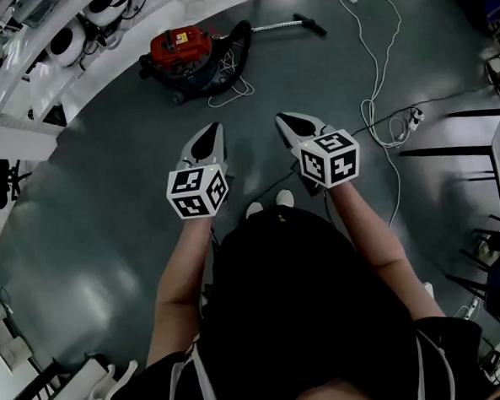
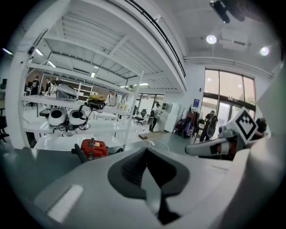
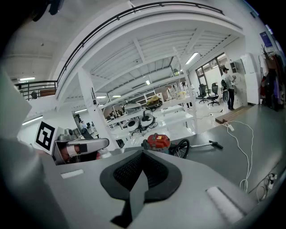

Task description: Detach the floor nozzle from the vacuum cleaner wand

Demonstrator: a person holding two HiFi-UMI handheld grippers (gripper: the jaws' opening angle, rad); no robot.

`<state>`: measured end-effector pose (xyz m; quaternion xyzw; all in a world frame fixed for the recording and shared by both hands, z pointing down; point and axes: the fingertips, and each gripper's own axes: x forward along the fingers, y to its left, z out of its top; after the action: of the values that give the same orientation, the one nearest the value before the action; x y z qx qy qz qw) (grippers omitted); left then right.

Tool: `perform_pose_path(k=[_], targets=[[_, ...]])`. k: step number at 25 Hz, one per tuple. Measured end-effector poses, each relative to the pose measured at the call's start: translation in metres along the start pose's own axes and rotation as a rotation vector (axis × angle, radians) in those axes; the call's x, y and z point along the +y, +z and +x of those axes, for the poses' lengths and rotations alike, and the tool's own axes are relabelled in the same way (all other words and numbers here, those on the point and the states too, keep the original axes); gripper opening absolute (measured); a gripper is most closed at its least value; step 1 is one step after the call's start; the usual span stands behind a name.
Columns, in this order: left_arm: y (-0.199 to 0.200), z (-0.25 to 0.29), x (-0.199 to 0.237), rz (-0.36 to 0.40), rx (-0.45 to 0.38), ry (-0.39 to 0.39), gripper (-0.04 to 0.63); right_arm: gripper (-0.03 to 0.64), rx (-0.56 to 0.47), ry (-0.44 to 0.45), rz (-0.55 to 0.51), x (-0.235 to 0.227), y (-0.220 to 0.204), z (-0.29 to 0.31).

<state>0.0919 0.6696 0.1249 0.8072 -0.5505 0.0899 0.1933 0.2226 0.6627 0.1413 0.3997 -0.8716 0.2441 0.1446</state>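
L hand-held gripper point(image 1: 215, 129) & R hand-held gripper point(image 1: 281, 118) both clenched, empty, side by side. Nozzle point(image 1: 311, 24) on wand point(image 1: 273, 25) end, lying on floor point(image 1: 107, 204) well ahead, by red vacuum point(image 1: 186, 51).

Bright hall, darker floor, strong fisheye.
Head view: dimmest of the 3. Grey floor point(image 1: 94, 280) shows soft pale sheen patches lower left, white shelving point(image 1: 10, 138) nearly blown out, edges bent, faint shadows. Gripper views: bright, even light from round ceiling lamps point(image 2: 211, 39) & strip lights point(image 3: 192, 58), plus daylight thru tall windows point(image 2: 230, 96), slightly overexposed. Black vignette rings both pics, straight beams curve. Left gripper point(image 2: 146, 152) & right gripper point(image 3: 142, 154) bodies near the lens are soft, out of focus; bkgd sharper.
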Motion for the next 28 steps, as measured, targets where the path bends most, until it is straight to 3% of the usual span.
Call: perform_pose_path(k=[9,13,22,28], targets=[[-0.002,0.008,-0.009,-0.022,0.022,-0.001,0.009,-0.005,0.024,0.022,0.008,-0.006,-0.004,0.0],[-0.005,0.014,-0.01,-0.073,0.012,0.0,0.009,-0.005,0.006,0.035,0.046,-0.014,-0.004,-0.002],[-0.02,0.042,-0.027,-0.092,0.078,0.027,0.009,-0.003,0.038,0.024,0.064,-0.057,-0.012,-0.023],[-0.012,0.064,-0.054,-0.172,0.088,0.009,0.009,-0.003,0.048,0.028,0.082,-0.093,-0.005,-0.032]])
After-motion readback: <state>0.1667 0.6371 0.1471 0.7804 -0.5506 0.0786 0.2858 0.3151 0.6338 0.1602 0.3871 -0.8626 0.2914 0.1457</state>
